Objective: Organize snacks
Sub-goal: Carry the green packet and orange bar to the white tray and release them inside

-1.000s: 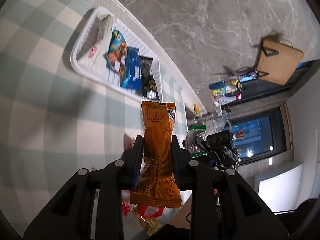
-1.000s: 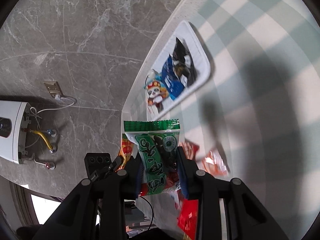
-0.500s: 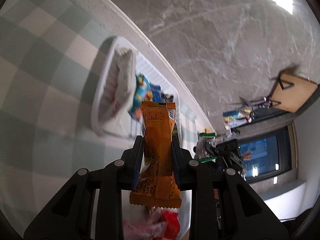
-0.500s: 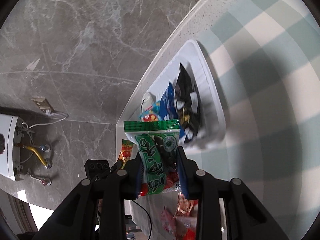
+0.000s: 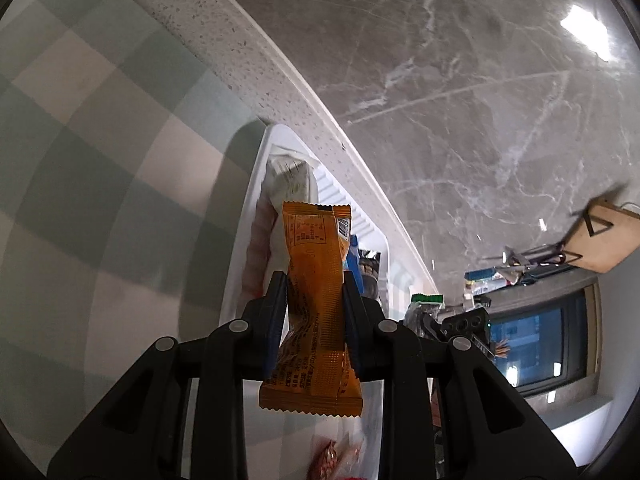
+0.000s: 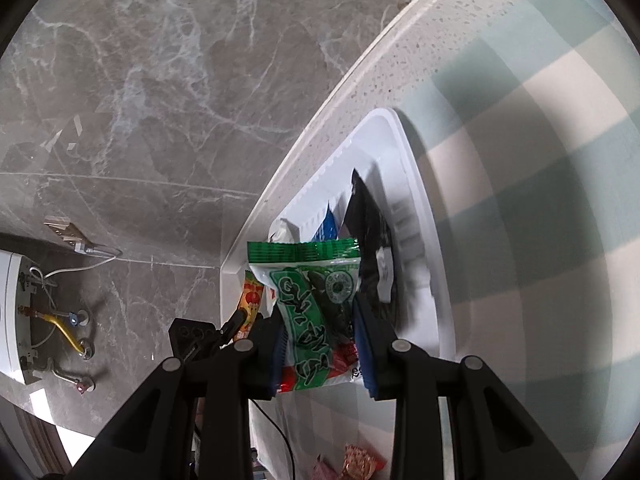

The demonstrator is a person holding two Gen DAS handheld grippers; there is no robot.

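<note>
Right claw clamped on green-and-white snack packet; packet upright between the blue pads, top seal above the fingertips. Beyond it, white tray on the checked cloth over the worktop. Tray holds a black packet, a blue packet and a white one. Left claw's orange packet visible at lower left. Red wrapped snacks lie on the cloth below.

We count one white tray and two held packets: one orange, one green. In the tray we see one white packet, one blue, one black.
</note>
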